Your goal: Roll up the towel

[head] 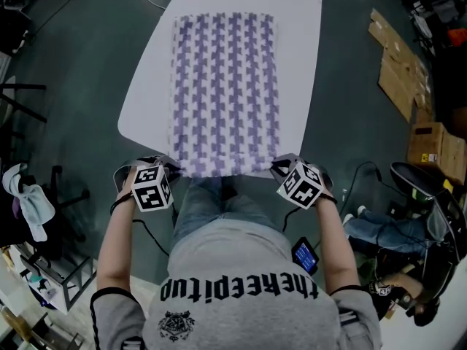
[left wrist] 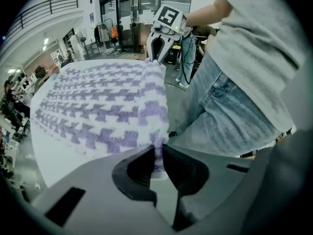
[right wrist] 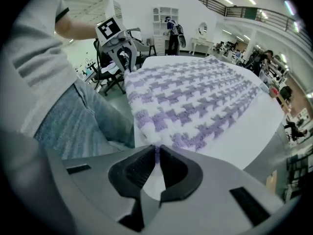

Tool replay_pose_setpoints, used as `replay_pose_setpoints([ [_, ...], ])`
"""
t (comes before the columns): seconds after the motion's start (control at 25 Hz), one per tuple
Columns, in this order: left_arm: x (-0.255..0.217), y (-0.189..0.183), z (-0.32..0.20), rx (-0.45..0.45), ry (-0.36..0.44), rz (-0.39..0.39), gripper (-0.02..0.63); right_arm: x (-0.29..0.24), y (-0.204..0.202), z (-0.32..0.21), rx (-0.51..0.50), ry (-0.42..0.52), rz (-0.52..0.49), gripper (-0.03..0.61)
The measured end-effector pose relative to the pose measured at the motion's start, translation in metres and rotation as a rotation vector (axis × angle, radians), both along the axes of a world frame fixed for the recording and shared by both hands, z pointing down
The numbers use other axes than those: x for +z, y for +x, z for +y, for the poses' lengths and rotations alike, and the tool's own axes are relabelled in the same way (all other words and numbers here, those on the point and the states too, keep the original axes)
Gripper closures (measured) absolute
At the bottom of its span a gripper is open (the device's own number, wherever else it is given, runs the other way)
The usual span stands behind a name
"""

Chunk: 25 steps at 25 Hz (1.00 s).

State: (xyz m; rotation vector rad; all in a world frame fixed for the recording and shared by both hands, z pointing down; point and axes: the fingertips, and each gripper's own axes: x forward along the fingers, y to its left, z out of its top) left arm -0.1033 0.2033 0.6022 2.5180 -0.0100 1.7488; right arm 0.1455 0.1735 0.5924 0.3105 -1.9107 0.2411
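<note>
A purple and white patterned towel point(head: 225, 90) lies flat and spread out on the white table point(head: 306, 64). Its near edge reaches the table's front rim. My left gripper point(head: 172, 168) is shut on the towel's near left corner point(left wrist: 155, 146), with the cloth pinched between the jaws. At the near right corner point(right wrist: 155, 143) my right gripper point(head: 279, 168) is shut on the towel in the same way. In the left gripper view the right gripper point(left wrist: 157, 48) shows at the far end of the near edge. The left gripper point(right wrist: 124, 58) shows likewise in the right gripper view.
The person stands against the table's near edge, jeans point(head: 219, 206) between the two grippers. Flattened cardboard point(head: 400, 68) and a box point(head: 432, 146) lie on the floor at the right. A chair point(head: 430, 203) stands at the lower right, a metal rack point(head: 51, 275) at the lower left.
</note>
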Motion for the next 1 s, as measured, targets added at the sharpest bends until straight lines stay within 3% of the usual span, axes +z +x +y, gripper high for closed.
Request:
replay_pose_setpoints([
  [0.32, -0.01, 0.0, -0.063, -0.057, -0.022, 0.032, 0.568, -0.016, 0.003, -0.065, 0.047, 0.053, -0.021, 0.552],
  [1.0, 0.005, -0.001, -0.133, 0.065, 0.109, -0.127, 0.555, 0.013, -0.002, -0.12, 0.031, 0.188, 0.14, 0.552],
])
